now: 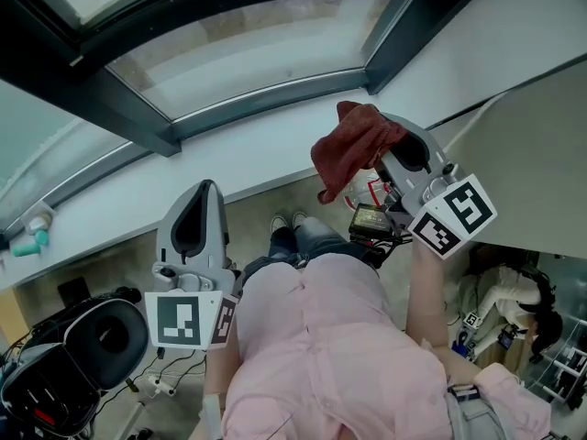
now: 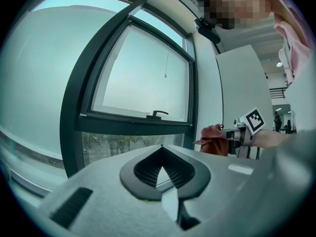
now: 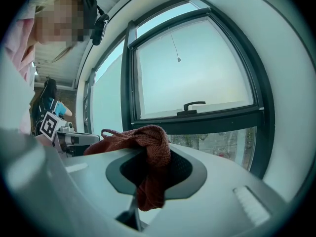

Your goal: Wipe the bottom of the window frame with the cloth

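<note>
Cloth, rust-red and bunched, is pinched in my right gripper, spilling over the top of the jaws and hanging down between them. That gripper is held up before the dark window frame, over the edge of the white sill. My left gripper sits further back from the sill, its jaws pressed together on nothing.

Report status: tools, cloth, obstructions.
Right tool shut on cloth. Left tool shut, empty. Cloth held short of the frame, not touching. Handle sits on the frame's bottom rail.
</note>
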Demonstrator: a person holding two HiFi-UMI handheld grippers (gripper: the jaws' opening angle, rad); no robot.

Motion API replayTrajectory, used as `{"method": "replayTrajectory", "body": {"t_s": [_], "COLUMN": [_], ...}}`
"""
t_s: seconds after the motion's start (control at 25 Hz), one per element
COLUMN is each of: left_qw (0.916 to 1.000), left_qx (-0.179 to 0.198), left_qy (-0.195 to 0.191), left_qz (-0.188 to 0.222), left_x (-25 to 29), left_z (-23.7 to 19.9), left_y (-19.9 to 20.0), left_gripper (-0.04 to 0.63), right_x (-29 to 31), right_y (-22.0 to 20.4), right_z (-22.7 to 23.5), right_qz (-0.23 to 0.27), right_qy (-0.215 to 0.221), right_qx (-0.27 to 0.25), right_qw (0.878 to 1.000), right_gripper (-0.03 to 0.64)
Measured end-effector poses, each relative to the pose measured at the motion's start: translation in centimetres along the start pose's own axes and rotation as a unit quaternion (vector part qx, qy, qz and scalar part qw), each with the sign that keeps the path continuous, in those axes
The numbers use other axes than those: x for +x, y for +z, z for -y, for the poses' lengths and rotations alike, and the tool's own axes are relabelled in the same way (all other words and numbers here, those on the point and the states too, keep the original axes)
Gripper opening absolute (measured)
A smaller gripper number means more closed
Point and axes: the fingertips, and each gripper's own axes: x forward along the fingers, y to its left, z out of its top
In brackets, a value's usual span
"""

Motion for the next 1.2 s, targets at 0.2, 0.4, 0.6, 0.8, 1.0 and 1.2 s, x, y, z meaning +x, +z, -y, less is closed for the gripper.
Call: {"method": "replayTrajectory", "body": {"t_s": [0.2, 0.4, 0.6, 0.8, 1.0, 1.2], "left_qw": [1.0000, 0.9999, 0.9996, 0.9984, 0.9970, 0.9961], "left_qx": [-0.001, 0.000, 0.002, 0.008, 0.012, 0.011], "left_qy": [-0.001, -0.009, -0.024, -0.041, -0.056, -0.066], "left_qz": [-0.002, -0.006, -0.015, -0.039, -0.052, -0.057], "left_x": [0.5, 0.6, 0.8, 2.0, 1.9, 2.7], "left_z": [-0.4, 0.1, 0.3, 0.4, 2.2, 3.2], "left_y": [-0.2, -0.1, -0.3, -1.4, -2.1, -2.5], "left_gripper": [-0.003, -0.003, -0.003, -0.003, -0.003, -0.003], "right_x": [0.5, 0.1, 0.0, -0.1, -2.6, -3.2], "right_y": [0.0, -0.3, -0.6, -1.7, -2.7, -2.6], "right_z": [0.4, 0.3, 0.2, 0.7, 0.7, 1.3], "right_qz": [0.001, -0.004, -0.011, -0.020, -0.035, -0.036], "right_qy": [-0.002, -0.004, -0.010, -0.024, -0.039, -0.045], "right_qx": [0.003, 0.005, -0.001, 0.008, 0.012, 0.012], "right_qw": [1.000, 1.000, 1.000, 0.999, 0.999, 0.998], "right_gripper": [0.072, 0.072, 0.072, 0.071, 0.071, 0.071]}}
